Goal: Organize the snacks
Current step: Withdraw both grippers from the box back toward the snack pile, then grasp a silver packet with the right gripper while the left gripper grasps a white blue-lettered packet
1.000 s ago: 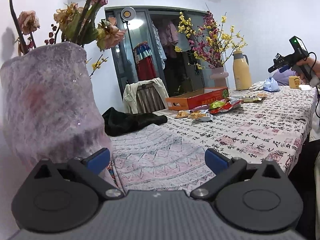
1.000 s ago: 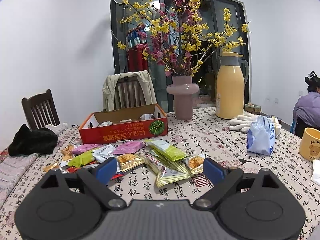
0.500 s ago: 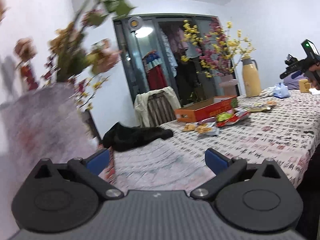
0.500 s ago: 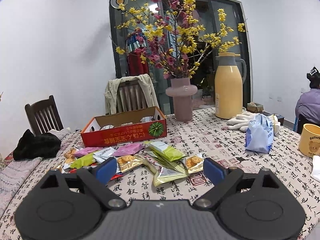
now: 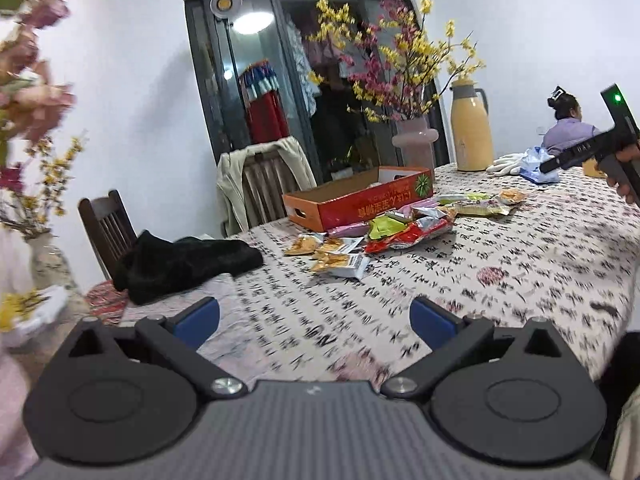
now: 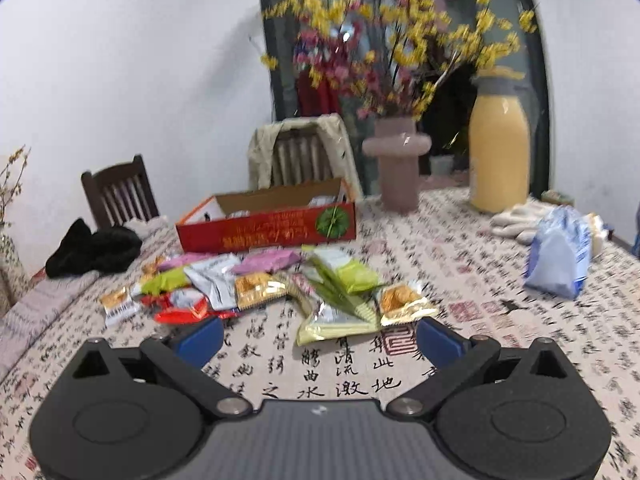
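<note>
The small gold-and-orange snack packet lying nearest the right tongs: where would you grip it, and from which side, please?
Probably by its near crimped edge. The small gold-and-orange snack packet lies flat on the calligraphy-print tablecloth, partly overlapping the pale green wrapper, so the open right tongs should come in low from the near side.

red snack box (image 6: 267,233), yellow flask (image 6: 499,160), black-script tablecloth (image 6: 460,264), blue fingers (image 6: 200,338)
</note>
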